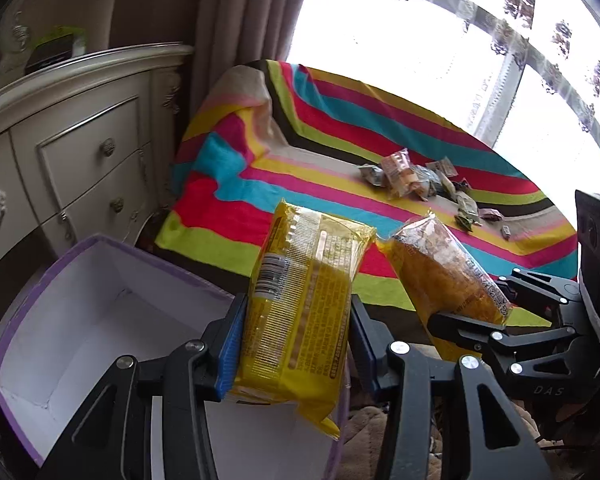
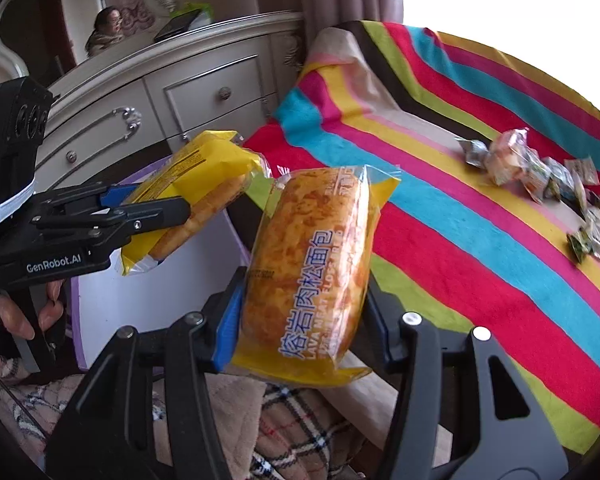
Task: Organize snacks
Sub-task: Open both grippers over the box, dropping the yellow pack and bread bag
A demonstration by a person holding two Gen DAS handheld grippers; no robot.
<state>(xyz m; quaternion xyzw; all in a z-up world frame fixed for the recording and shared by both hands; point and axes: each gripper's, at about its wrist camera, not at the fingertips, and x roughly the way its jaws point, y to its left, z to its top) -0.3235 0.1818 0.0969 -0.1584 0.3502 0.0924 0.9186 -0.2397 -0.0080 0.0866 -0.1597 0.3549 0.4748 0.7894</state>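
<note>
My left gripper [image 1: 296, 344] is shut on a yellow snack pack [image 1: 300, 300] and holds it over the near rim of an open white box with purple edges [image 1: 100, 308]. My right gripper [image 2: 304, 320] is shut on a clear-wrapped meat floss bread pack [image 2: 312, 268], held in the air just right of the box. In the left wrist view the bread pack [image 1: 444, 280] sits in the right gripper [image 1: 488, 304]. In the right wrist view the yellow pack [image 2: 196, 192] sits in the left gripper [image 2: 148, 204], above the box [image 2: 156, 296].
Several small wrapped snacks [image 1: 416, 180] [image 2: 540, 176] lie on a striped blanket [image 1: 300, 152] over a table by the window. A cream dresser [image 1: 72, 148] stands to the left behind the box. A plaid cloth [image 2: 284, 432] lies below the grippers.
</note>
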